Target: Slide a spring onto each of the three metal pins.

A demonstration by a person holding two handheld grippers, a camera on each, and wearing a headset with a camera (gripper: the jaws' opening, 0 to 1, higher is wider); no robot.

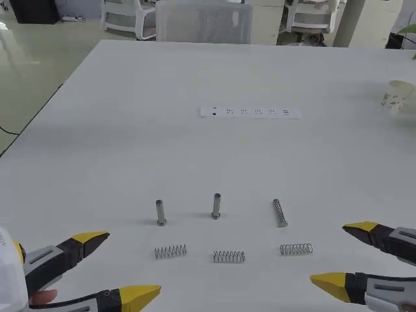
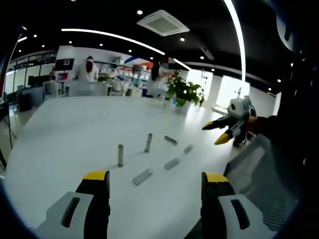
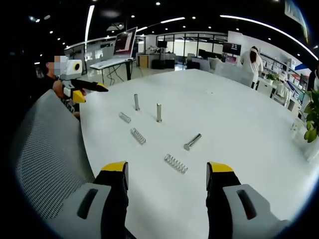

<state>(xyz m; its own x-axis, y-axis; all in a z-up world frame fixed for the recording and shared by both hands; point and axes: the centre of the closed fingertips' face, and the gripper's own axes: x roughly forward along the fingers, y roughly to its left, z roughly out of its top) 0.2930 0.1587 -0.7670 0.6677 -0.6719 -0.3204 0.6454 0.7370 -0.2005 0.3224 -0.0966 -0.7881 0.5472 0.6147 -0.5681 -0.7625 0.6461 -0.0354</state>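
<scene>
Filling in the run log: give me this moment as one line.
springs: three loose on table | pins: two upright, one lying | left gripper: open | right gripper: open

Yellow tips cap the black jaws of my left gripper (image 1: 133, 262) and right gripper (image 1: 327, 253), both with grey bodies. Ahead of my jaws are silver-grey metal pins (image 1: 160, 212) (image 1: 216, 205) (image 1: 279, 212) and silvery coiled springs (image 1: 170, 251) (image 1: 229, 257) (image 1: 296, 249) on a plain white table (image 1: 130, 130). Beyond them is a white power strip (image 1: 250, 112). Left of my right jaws is a grey mesh-patterned chair back (image 3: 45, 149).
</scene>
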